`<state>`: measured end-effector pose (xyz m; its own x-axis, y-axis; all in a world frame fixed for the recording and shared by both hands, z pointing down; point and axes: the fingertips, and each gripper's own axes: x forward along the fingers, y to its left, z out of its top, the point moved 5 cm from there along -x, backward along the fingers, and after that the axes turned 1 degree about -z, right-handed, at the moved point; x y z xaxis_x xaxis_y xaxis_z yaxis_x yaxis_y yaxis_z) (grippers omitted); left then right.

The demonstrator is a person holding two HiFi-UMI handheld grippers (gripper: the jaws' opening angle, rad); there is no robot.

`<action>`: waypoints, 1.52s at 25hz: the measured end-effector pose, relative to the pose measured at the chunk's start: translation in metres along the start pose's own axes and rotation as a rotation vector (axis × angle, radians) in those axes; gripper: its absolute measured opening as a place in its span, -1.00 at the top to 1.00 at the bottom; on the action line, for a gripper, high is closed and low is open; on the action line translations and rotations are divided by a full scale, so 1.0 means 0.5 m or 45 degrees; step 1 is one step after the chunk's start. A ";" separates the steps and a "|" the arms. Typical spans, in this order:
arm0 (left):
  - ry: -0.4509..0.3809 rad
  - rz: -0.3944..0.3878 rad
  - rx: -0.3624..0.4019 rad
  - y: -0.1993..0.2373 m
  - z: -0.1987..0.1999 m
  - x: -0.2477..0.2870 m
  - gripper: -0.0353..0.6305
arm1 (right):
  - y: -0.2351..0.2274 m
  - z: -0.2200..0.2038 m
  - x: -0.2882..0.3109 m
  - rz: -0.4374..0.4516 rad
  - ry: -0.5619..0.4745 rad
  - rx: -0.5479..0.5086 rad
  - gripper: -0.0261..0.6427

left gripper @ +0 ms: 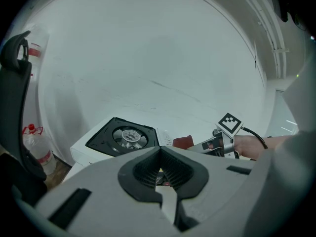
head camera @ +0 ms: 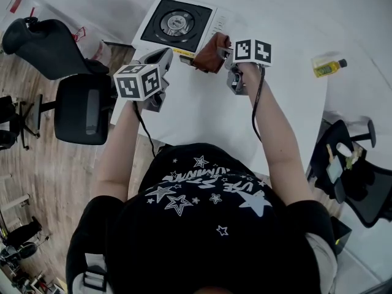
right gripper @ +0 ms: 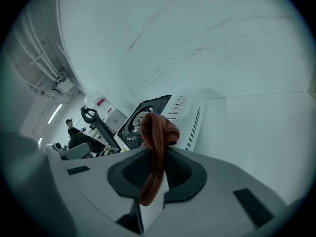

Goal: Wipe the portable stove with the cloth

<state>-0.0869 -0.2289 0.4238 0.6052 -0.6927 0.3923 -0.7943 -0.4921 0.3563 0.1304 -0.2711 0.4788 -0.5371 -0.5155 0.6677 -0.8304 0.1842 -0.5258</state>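
The portable stove (head camera: 177, 23) is white with a black top and round burner, and stands at the far edge of the white table (head camera: 288, 103). My right gripper (head camera: 225, 55) is shut on a rust-brown cloth (head camera: 211, 52), which hangs bunched just above the stove's near right corner. In the right gripper view the cloth (right gripper: 155, 152) sticks up between the jaws, with the stove (right gripper: 148, 115) just beyond. My left gripper (head camera: 164, 59) hovers at the stove's near left side, shut with nothing in it. The left gripper view shows the stove (left gripper: 123, 137), the cloth (left gripper: 182, 142) and the right gripper (left gripper: 217, 142) ahead.
A yellow bottle (head camera: 327, 66) lies on the table at the right. Black office chairs (head camera: 79, 106) stand off the table's left edge, and another chair (head camera: 355, 176) stands at the right. A plastic bottle with a red label (head camera: 98, 52) sits near the stove's left corner.
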 end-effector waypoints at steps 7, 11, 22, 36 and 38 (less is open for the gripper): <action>-0.013 0.017 -0.008 -0.049 -0.021 -0.007 0.88 | -0.026 -0.016 -0.035 0.002 0.003 -0.012 0.73; -0.018 0.034 -0.015 -0.074 -0.038 -0.014 0.88 | -0.041 -0.029 -0.056 0.008 0.006 -0.025 0.73; -0.115 0.154 -0.094 -0.145 -0.080 -0.082 0.88 | 0.004 -0.038 -0.139 0.213 -0.058 -0.106 0.73; -0.199 0.227 -0.174 -0.151 -0.131 -0.204 0.88 | 0.137 -0.072 -0.164 0.334 -0.083 -0.362 0.73; -0.214 0.241 -0.188 -0.149 -0.141 -0.227 0.88 | 0.151 -0.086 -0.161 0.333 -0.078 -0.380 0.73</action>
<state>-0.0925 -0.0762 0.4126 0.4195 -0.8487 0.3221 -0.8685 -0.2720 0.4144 0.1045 -0.1798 0.4081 -0.7336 -0.4662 0.4945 -0.6784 0.5461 -0.4915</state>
